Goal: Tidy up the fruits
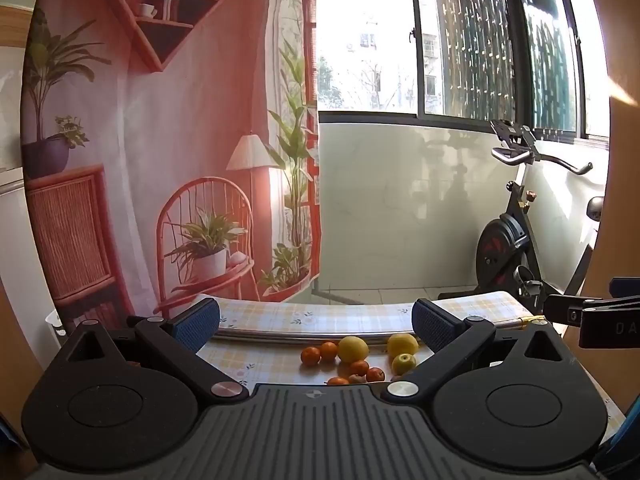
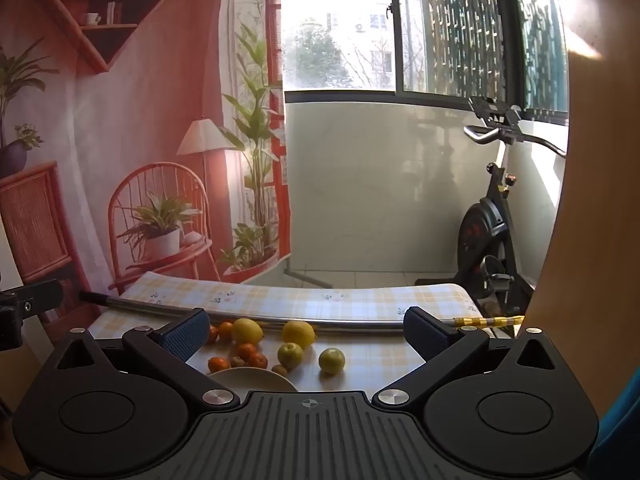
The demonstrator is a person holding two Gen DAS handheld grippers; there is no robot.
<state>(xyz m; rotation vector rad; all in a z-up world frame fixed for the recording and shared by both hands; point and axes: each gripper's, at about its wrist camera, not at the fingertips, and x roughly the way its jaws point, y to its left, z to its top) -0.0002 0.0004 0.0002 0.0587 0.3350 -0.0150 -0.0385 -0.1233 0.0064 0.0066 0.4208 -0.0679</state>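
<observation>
Covering table, checked cloth; exercise bike behind.

Tabletop: yellow-and-white check with small floral motifs. Lemons: yellow. Tangerines: orange. Bowl, lower centre: white.

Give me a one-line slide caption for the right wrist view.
Open right gripper above loose lemons, green apples and tangerines beside a white bowl.

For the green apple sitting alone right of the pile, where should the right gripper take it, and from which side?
Grip the lone green apple across its widest middle, coming from above and the near side. It is round, and the checked table is bare to its right. The right gripper is already open.
</observation>
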